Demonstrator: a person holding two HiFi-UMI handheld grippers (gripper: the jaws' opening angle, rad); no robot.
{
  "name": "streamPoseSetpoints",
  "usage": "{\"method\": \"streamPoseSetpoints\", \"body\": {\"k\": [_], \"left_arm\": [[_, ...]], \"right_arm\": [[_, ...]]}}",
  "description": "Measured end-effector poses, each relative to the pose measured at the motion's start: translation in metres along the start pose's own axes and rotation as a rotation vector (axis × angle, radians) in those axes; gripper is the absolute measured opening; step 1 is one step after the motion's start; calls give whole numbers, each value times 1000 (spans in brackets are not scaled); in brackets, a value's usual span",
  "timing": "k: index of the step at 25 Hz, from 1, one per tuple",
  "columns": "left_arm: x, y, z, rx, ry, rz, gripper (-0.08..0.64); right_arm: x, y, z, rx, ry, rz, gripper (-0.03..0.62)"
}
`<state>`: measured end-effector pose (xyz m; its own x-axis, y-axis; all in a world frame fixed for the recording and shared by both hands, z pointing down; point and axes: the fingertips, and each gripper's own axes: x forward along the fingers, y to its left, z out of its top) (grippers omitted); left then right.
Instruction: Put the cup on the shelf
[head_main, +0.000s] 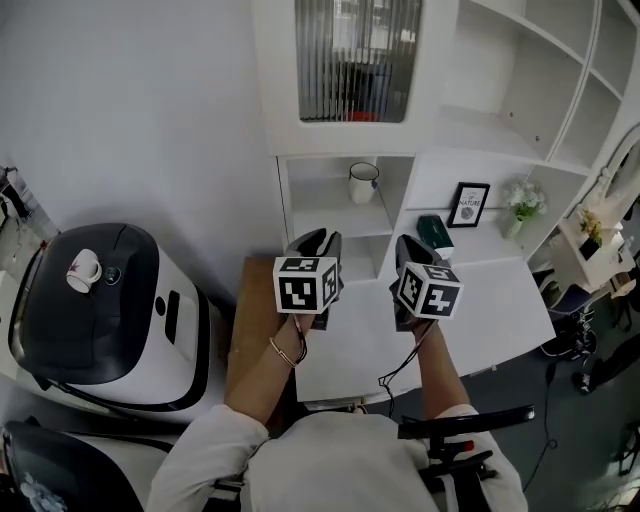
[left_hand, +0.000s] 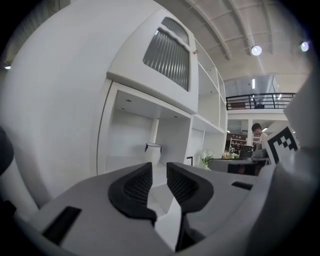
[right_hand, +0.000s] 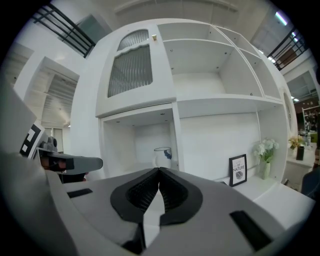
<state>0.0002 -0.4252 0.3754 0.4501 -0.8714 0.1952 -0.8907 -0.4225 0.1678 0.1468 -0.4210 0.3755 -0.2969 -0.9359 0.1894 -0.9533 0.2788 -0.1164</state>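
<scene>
Checking jaws first: left gripper (head_main: 316, 243) (left_hand: 159, 172) had its pads apart with a clear gap. Nothing sat between them, only the shelf floor showing through. Right gripper (head_main: 408, 247) (right_hand: 159, 172) had its pads closed tip to tip and held nothing.

Both grippers were held side by side, close together, above the near left part of the white table (head_main: 500, 300), noses toward the shelf unit (head_main: 290, 200). The marker cubes faced up at the head camera.

The cup (head_main: 363, 183) (left_hand: 153, 152) (right_hand: 162, 156) stood upright in the upper cubby of the unit's left column, toward the cubby's right side. It was white with a dark rim. That cubby sat directly under the cabinet with the ribbed glass door (head_main: 358, 60). Neither gripper touched the cup; both were well short of it. In the left gripper view it appeared just above and between the pads, farther back. In the right gripper view it stood just above the closed tips.

Right of the cubby column, on the table's back edge, were a framed print (head_main: 468, 204) (right_hand: 238, 170) and a vase of white flowers (head_main: 524, 203) (right_hand: 265, 152). A dark green object (head_main: 435, 232) lay in front of the print, just beyond the right gripper.

At far left, a small mug (head_main: 83, 270) sat on top of a black-and-white machine (head_main: 150, 330), well apart from everything else.
</scene>
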Motion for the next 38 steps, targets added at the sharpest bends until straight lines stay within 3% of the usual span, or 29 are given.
{"method": "streamPoseSetpoints", "body": {"k": [10,17,26,32,38], "left_arm": [[-70,18,-13,-26,-58,-7,17],[-108,40,-26,-29,-82,34,9],[-130,33,-36,-66,-117,-6,8],[-129,34,-45,-89,-116,36,8],[-119,10,-49,-81,-109,44,8]], "right_arm": [[-26,57,-20,10,13,-3,23],[-49,86,-40,66,-6,-46,23],[-77,80,-45,76,-21,-104,23],[-81,79,-53,76,-9,-71,23],[-83,61,-51,74,-12,-37,23]]}}
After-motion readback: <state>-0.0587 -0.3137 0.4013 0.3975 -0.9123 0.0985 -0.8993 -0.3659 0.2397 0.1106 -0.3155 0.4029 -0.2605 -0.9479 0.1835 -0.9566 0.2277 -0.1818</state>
